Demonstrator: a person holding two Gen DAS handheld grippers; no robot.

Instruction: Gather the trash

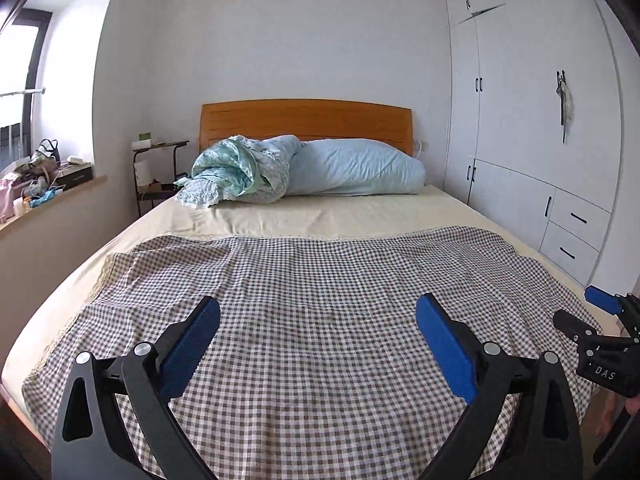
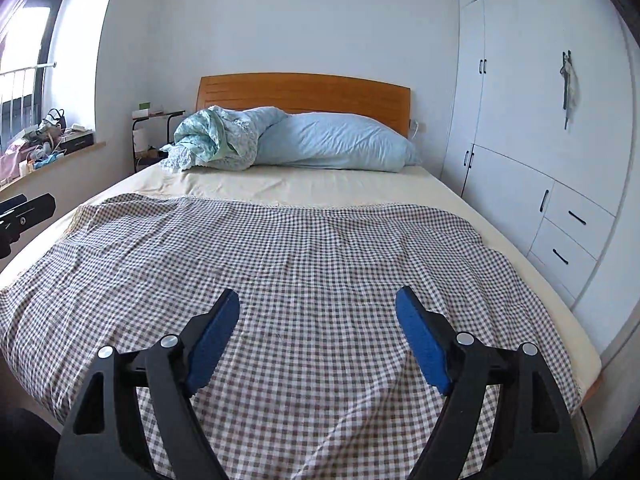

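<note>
Both the left gripper (image 1: 318,312) and right gripper (image 2: 317,304) hover with jaws apart and empty above a checked blanket (image 1: 320,280), where closing could snag fabric instead of trash, none being visible.

The right gripper (image 2: 318,304) is held above the foot of a bed (image 2: 532,292), jaws spread wide, nothing between the blue pads (image 2: 420,340); a brown-and-white checked cloth (image 2: 280,264) is spread over the cream sheet (image 2: 304,186); a pale blue pillow (image 2: 340,144) and a bundled green-blue quilt (image 2: 216,140) are placed against the wooden headboard (image 2: 304,92); white wardrobe doors (image 2: 520,120) are seen at the right; a cluttered windowsill (image 2: 80,150) is seen at the left; part of the left gripper (image 2: 24,216) is seen at the left edge.
</note>
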